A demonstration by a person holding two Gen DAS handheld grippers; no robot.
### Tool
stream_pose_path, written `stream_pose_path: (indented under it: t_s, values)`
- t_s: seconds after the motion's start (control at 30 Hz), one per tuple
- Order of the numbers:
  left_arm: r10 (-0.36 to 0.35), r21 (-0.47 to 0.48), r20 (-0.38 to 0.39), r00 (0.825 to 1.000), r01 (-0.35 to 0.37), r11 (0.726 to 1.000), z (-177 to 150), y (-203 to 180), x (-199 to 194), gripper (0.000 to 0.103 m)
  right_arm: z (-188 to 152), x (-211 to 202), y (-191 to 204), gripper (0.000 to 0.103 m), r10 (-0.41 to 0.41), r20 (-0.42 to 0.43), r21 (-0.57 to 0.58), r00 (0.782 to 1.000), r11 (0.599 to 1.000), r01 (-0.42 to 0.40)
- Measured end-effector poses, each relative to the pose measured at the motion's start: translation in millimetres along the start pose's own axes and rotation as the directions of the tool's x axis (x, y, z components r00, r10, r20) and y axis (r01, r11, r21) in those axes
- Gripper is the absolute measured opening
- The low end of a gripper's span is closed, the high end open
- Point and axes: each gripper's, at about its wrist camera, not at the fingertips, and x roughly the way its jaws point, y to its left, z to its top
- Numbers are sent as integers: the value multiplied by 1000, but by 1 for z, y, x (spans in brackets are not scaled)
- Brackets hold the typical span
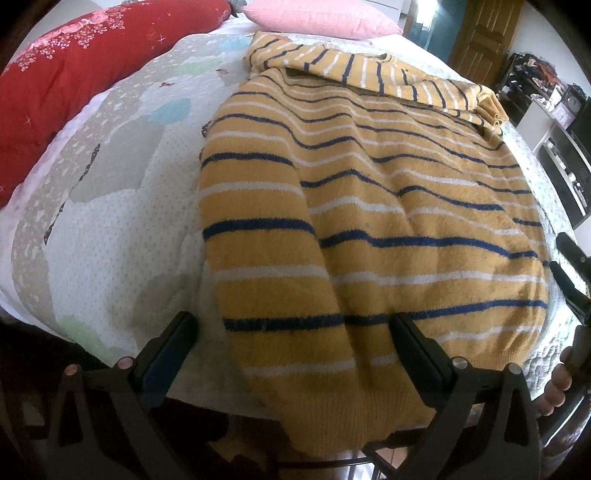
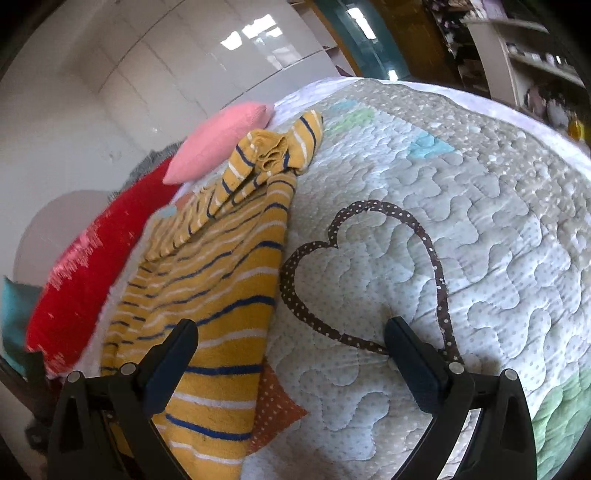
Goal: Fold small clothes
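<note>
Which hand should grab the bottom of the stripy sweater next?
Probably the left. The left gripper is open with the yellow striped sweater hem right between its fingers. The right gripper is open too, but mostly over the bare quilt beside the sweater's edge.

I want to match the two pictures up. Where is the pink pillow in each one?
Left wrist view: the pink pillow sits at the top middle, beyond the striped sweater.
Right wrist view: the pink pillow is upper left, above the sweater's far end.
Shared landmark: the red cushion beside it.
</note>
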Motion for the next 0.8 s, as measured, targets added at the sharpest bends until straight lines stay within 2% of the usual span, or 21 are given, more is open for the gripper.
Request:
stream_pose_path:
  t_s: [0.17,0.27,0.63,0.8]
  values:
    - [-20,-33,4,1000,20,999,-7,4,0,103,-8,7,16,102,-107,20,-100,994,989,109]
    - [-22,-35,8,1000,22,999,-8,5,0,103,-13,9,20,102,-144,42,-134,989,980,148]
    - [7,-26,69,998,-5,1000,-16,2,-1,103,-23,2,14,102,-94,135,-131,986,985,112]
    - [5,-30,87,996,-2,1000,-18,2,-2,103,-29,3,17,102,-108,167,-156,980,979,135]
